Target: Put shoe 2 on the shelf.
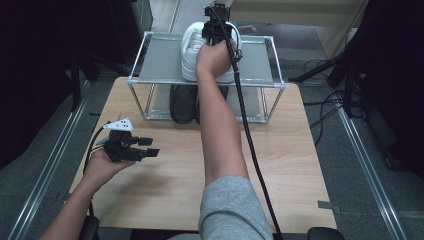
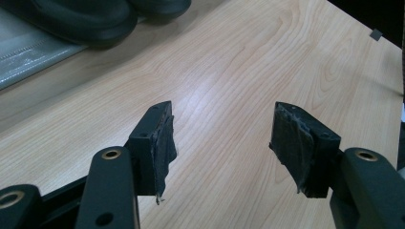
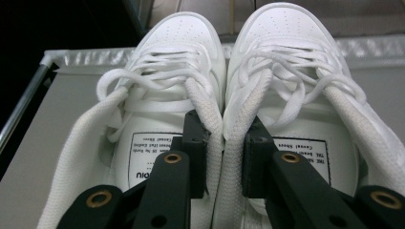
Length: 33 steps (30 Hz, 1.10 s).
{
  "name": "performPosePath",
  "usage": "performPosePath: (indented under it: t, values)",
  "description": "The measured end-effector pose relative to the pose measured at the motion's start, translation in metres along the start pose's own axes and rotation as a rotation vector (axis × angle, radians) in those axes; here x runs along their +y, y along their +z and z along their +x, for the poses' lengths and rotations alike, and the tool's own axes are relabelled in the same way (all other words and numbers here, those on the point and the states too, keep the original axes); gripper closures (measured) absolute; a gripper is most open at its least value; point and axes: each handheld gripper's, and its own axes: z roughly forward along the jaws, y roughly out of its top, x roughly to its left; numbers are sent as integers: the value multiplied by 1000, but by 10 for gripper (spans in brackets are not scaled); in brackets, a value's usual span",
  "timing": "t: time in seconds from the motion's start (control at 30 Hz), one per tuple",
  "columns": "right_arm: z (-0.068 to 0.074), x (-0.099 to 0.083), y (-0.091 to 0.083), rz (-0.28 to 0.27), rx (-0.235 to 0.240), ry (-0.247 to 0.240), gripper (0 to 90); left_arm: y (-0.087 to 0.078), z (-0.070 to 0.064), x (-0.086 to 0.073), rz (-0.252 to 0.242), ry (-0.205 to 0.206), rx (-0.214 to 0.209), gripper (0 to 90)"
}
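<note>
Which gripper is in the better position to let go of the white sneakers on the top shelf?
The right gripper. Its jaws are clamped on the touching inner collars of the white sneakers, which sit on the rack's top shelf. The left gripper is open above the table, far from them.

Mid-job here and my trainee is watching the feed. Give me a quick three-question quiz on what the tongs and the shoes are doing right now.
1. True or false: the right tongs pinch the inner collars of both white sneakers together.
2. Where do the white sneakers sit? A) on the wooden table B) on the top shelf of the metal rack C) on the floor
3. Fill in: the left tongs are ____, with nothing between them above the table.

Key: 1 true. 2 B; the dark shoes are on the lower level. 3 open.
</note>
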Motion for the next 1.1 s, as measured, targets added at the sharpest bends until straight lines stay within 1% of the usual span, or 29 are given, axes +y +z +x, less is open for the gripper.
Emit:
performPosePath:
  t: [0.07,0.13,0.23,0.3,0.4,0.47,0.53,0.63,0.77,0.87,0.97,1.03,1.1]
  values:
    - [1,-3,2,-4,11,20,770,1,0,0,1,2,2,406]
    - [4,-4,3,-5,0,-5,766,1,-1,1,4,6,3,406]
    - [4,-5,3,-3,6,3,750,1,-2,1,10,8,-2,406]
    - [3,-5,3,-6,7,11,737,2,-2,1,8,9,5,407]
    - [4,-6,3,-10,-1,5,723,3,-2,1,17,7,-4,407]
    - [5,-6,3,-10,-2,6,712,4,-2,1,21,17,-7,406]
    - [4,-5,4,-2,8,16,685,5,-3,1,21,16,-15,406]
    - [2,-4,3,6,25,20,627,6,-4,1,30,21,-9,406]
    - [3,-6,1,-11,28,-19,557,6,-4,1,35,24,-13,406]
    - [1,-5,-1,0,51,-8,528,6,-5,0,41,35,-12,406]
    - [-2,-4,-4,0,67,-6,506,7,-5,0,39,33,-9,406]
    - [-3,-3,-7,-11,72,-23,498,7,-5,0,44,34,-15,406]
    - [-4,-3,-10,-2,81,-43,494,8,-5,0,47,35,-13,406]
